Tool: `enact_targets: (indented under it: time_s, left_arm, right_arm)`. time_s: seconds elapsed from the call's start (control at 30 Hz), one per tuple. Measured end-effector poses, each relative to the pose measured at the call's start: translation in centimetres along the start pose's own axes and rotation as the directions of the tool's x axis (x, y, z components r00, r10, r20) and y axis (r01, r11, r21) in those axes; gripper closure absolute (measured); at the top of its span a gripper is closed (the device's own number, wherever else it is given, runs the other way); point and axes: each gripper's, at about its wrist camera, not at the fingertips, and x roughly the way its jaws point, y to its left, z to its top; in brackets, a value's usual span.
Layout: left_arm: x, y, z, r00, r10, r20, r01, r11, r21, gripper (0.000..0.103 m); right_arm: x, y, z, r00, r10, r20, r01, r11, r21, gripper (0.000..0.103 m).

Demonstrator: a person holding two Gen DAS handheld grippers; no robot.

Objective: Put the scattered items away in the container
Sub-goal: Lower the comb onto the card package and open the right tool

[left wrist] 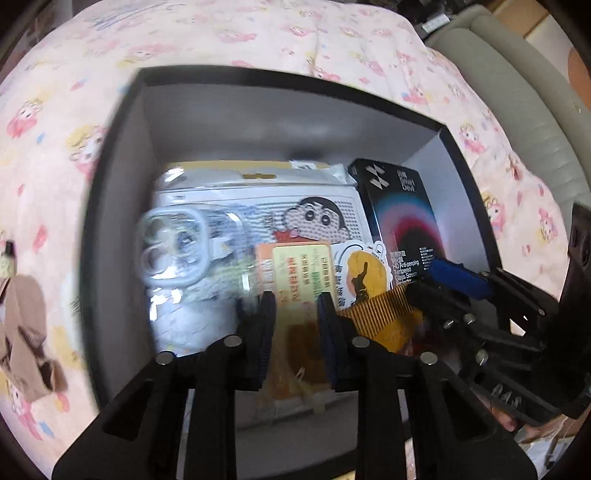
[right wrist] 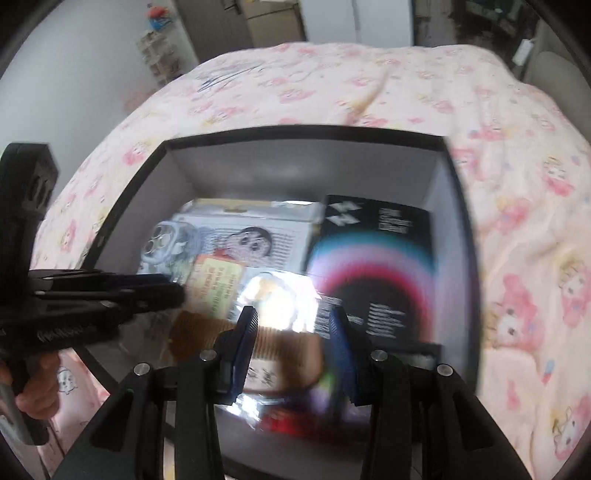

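A black box with grey inner walls sits on the pink bedspread; it also shows in the right wrist view. Inside lie a packaged phone case, a cartoon-print pack, a black screen-protector box, an orange packet and a wooden comb. My left gripper is open above the orange packet, holding nothing. My right gripper is open with the comb lying between its fingers, over the box's near end. The right gripper also shows in the left wrist view.
A brown cloth item lies on the bedspread left of the box. A grey-green padded edge runs along the far right. A doorway and shelves stand beyond the bed. The left gripper crosses the right wrist view's left side.
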Motion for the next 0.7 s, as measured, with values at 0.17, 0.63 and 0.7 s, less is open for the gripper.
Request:
enact_targets:
  time_s: [0.17,0.63,0.7]
  left_arm:
    - [1.1,-0.9,-0.7,0.998,0.045,-0.048,-0.044,0.999,0.012,0.085]
    - [0.9,-1.1,-1.8,0.995,-0.011,-0.101,0.012,1.000,0.007,0.085]
    - [0.7,-1.4,-2.5,0.995,-0.017,-0.103,0.020,1.000,0.024,0.085]
  right_arm:
    - [2.7,0.7,0.5,0.994,0.008,-0.109,-0.014,0.999,-0.053,0.069]
    - [0.2,-1.1,-0.8,0.994,0.046,-0.101,-0.044,0.999,0.015,0.070]
    - [0.4,-0.9,-1.0,0.991,0.059,-0.117,-0.056,0.998,0.025,0.070]
